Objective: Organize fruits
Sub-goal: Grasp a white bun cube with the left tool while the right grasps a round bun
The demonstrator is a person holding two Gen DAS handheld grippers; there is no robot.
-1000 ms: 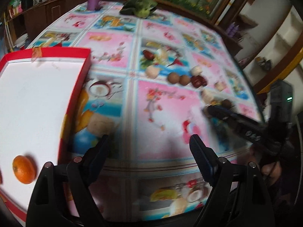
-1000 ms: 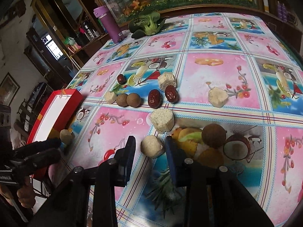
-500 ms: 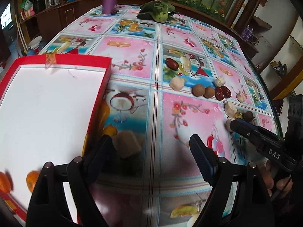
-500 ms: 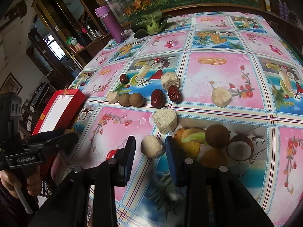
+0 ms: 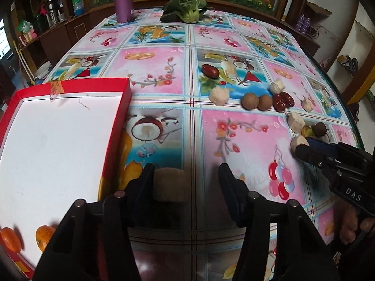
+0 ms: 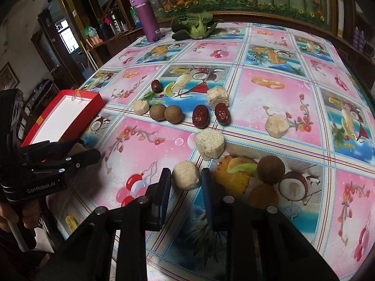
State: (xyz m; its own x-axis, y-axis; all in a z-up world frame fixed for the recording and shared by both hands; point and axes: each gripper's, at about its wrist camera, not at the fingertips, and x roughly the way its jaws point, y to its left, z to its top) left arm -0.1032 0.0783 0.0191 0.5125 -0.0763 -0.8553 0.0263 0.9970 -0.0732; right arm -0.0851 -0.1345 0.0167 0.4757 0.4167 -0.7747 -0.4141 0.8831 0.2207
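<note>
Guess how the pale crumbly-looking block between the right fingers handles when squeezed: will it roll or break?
The pale block has a grainy, crumb-like surface, so a hard squeeze probably sheds crumbs or crushes it. Its flat top and squat shape suggest it sits rather than rolls. It looks porous, likely light. The right gripper straddles it, fingers not visibly touching.

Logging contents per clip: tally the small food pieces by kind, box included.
Red dates: 3
Brown round fruits: 3
Pale crumbly blocks: 6, one between the left tongs
Oranges in the red box: 2
Total: 14
</note>
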